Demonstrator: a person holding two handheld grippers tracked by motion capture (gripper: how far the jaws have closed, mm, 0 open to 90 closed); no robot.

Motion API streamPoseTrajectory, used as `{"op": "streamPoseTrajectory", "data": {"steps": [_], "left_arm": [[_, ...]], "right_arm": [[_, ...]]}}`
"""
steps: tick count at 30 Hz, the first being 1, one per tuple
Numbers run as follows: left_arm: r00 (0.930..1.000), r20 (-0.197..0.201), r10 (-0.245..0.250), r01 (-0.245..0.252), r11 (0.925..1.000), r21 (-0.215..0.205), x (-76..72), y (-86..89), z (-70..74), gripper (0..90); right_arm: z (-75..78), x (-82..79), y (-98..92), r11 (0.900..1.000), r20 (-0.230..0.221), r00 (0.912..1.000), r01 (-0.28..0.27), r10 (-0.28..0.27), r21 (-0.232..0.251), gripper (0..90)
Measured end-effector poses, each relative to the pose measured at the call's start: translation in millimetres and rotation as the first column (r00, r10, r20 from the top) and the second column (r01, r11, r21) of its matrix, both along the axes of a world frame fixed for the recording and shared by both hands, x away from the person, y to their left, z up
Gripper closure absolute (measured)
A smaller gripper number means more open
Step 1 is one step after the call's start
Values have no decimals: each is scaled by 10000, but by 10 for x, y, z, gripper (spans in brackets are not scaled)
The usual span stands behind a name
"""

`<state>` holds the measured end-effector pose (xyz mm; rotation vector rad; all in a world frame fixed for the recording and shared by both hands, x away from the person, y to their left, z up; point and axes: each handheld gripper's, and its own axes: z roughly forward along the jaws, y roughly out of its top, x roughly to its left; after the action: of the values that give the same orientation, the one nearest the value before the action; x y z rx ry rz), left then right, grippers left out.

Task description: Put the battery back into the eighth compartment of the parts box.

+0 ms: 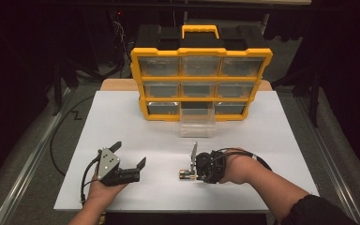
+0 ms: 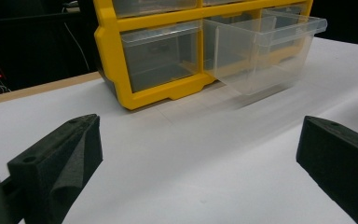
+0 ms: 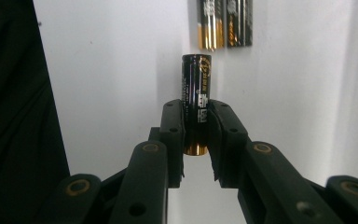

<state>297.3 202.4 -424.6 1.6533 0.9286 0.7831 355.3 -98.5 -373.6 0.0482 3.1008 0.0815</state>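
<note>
My right gripper [image 3: 196, 122] is shut on a black and gold battery [image 3: 196, 88], pinched by its gold end between the two pads and sticking out past them above the white table. Two more batteries [image 3: 224, 23] lie side by side on the table just beyond it. In the high view the right gripper [image 1: 198, 174] is at the front middle of the table, with the batteries [image 1: 185, 175] at its tip. My left gripper [image 1: 130, 154] rests at the front left, open with nothing between its jaws. In its own view it [image 2: 196, 154] faces the pulled-out drawer.
A yellow organiser [image 1: 200, 77] with clear drawers stands at the back of the white table [image 1: 122, 122]. Its bottom middle drawer [image 1: 197, 123] is pulled out, also seen as the clear drawer [image 2: 261, 51]. Dark floor surrounds the table.
</note>
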Motion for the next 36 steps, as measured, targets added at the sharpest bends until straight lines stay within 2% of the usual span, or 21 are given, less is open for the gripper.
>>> {"op": "streamPoseTrajectory", "data": {"steps": [9, 23, 29, 36], "left_arm": [[10000, 27, 16, -15, 10000, -34, -2, 1, 1, 12], [10000, 37, 36, -36, 10000, -74, 0, 4, 2, 11], [10000, 40, 29, -28, 10000, -81, 1, 2, 1, 11], [10000, 37, 53, -53, 10000, -83, 1, 3, 2, 11]], "right_arm": [[67, 60, -133, 9996, 15, 9997, 253, -253, -135, 791], [122, 158, -226, 9983, -26, 9983, 577, -577, -116, 791], [191, 197, -247, 9979, -140, 9980, 606, -609, -231, 791], [276, 252, -266, 9971, -69, 9973, 731, -733, -222, 791]]}}
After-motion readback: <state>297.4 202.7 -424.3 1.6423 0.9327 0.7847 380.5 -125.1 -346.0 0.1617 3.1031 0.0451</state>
